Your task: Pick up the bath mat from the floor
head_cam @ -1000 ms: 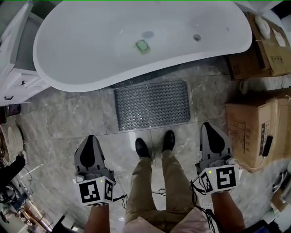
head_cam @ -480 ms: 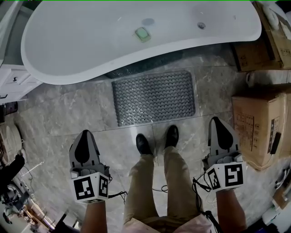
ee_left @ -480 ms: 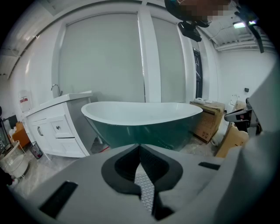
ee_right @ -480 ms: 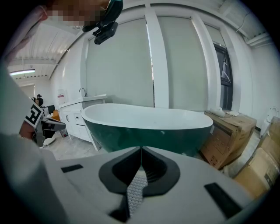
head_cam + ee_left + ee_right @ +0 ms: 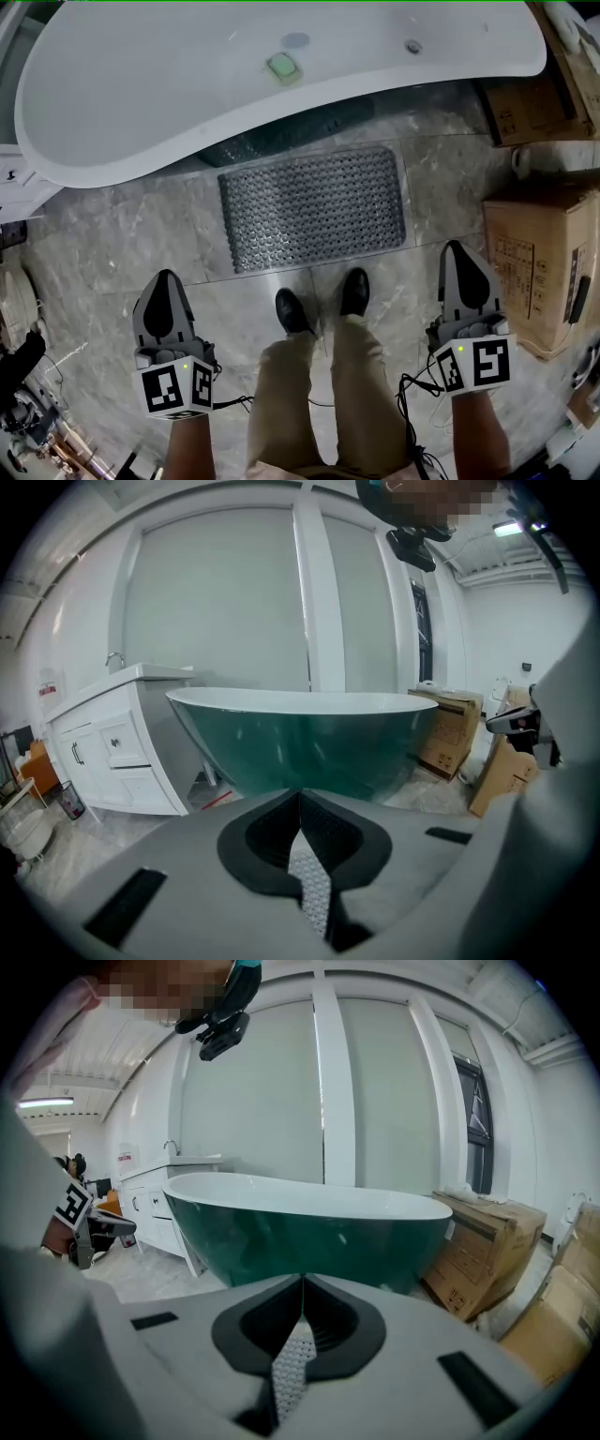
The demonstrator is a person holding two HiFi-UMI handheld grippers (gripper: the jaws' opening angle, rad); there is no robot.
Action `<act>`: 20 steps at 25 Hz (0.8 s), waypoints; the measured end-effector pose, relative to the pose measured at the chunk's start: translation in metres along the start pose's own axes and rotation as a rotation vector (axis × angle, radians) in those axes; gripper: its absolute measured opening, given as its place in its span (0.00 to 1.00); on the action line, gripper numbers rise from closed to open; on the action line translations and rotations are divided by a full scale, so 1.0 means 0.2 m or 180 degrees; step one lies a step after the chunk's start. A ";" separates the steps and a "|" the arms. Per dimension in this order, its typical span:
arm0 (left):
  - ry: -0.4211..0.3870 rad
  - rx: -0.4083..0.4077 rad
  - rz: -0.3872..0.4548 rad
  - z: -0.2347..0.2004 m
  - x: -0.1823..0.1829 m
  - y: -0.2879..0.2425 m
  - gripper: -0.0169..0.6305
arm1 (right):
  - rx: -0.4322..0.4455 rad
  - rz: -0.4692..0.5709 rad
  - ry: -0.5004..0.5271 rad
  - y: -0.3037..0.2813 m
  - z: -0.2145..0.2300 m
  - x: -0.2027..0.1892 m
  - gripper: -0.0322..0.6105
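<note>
Bath mat (image 5: 312, 208), grey, rectangular, rubbery and full of round holes, lies flat on the grey marble-look floor tiles (image 5: 112, 234), just in front of the big oval bathtub (image 5: 187, 94), white inside and dark green outside. Neither gripper touches it.

Far left we see a white cabinet with drawers (image 5: 112, 752) beside the tub. Left gripper (image 5: 167, 277), grey with a marker cube, is low left of the mat and well apart from it. Its jaws are pressed together with nothing between them (image 5: 301, 803).

In the tub sits a small pale green block (image 5: 281, 66). In the middle we see two black shoes (image 5: 292, 309), toes just short of the mat's near edge.

Right gripper (image 5: 457, 247) is off the mat's lower right corner, jaws also together and empty (image 5: 303, 1283). Brown cardboard boxes (image 5: 539, 262) stand at far right.
</note>
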State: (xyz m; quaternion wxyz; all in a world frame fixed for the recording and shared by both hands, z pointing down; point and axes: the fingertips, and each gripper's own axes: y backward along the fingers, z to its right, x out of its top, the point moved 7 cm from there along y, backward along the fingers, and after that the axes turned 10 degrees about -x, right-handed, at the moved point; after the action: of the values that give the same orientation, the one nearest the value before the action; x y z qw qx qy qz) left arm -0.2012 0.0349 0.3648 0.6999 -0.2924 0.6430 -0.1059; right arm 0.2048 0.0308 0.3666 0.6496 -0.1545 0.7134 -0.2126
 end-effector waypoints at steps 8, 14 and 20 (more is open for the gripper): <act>-0.0038 0.0026 0.0043 -0.07 -0.18 -0.15 0.06 | -0.0024 0.0070 -0.0006 -0.16 -0.03 -0.17 0.08; -0.0027 0.0037 0.0080 -0.11 -0.35 -0.28 0.07 | -0.0038 0.0117 0.0081 -0.28 -0.04 -0.32 0.08; -0.0042 0.0062 0.0120 -0.16 -0.52 -0.39 0.07 | -0.0054 0.0135 0.0032 -0.41 -0.05 -0.51 0.08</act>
State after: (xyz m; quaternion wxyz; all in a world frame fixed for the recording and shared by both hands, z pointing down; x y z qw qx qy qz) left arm -0.2290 0.0178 0.4941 0.7088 -0.2741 0.6427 -0.0969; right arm 0.2012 0.0112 0.4974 0.6491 -0.1438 0.7215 -0.1936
